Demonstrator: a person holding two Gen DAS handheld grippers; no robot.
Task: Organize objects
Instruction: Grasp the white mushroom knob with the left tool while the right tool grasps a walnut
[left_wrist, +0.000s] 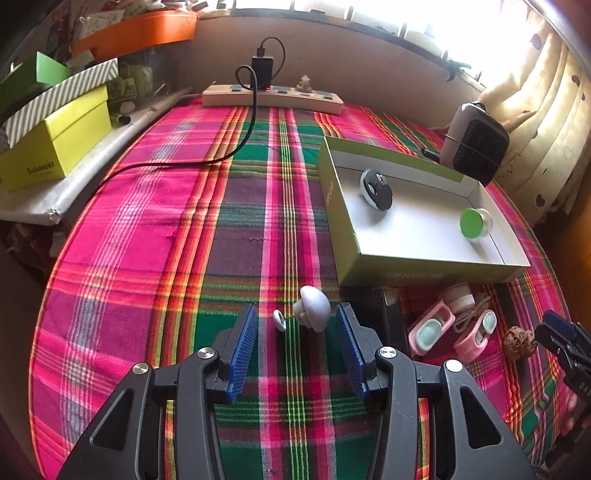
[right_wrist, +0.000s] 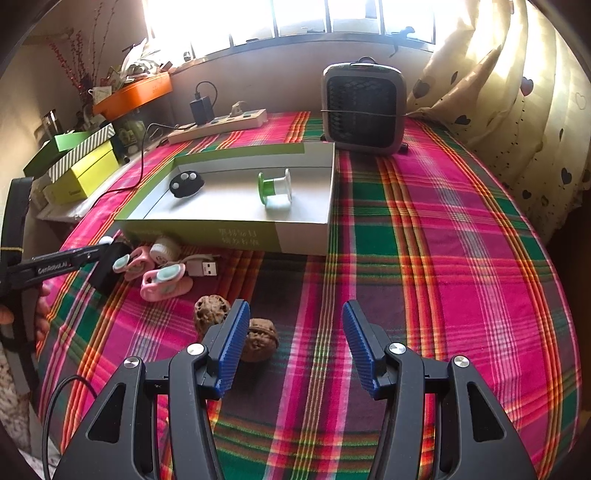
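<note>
The left tool (left_wrist: 299, 341) stands wide around a white knob (left_wrist: 313, 308), pads apart from it. The right tool (right_wrist: 291, 347), wide, hides part of 1 walnut (right_wrist: 260, 339); the cable (right_wrist: 201, 266) is half hidden.

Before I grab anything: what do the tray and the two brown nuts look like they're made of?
Tray: looks like cardboard, a matte white inside with printed green panels and sharp folded corners; probably a box lid. Walnuts: seemingly natural shell, brown, deeply wrinkled, dull, though carved or moulded copies can't be ruled out.
</note>
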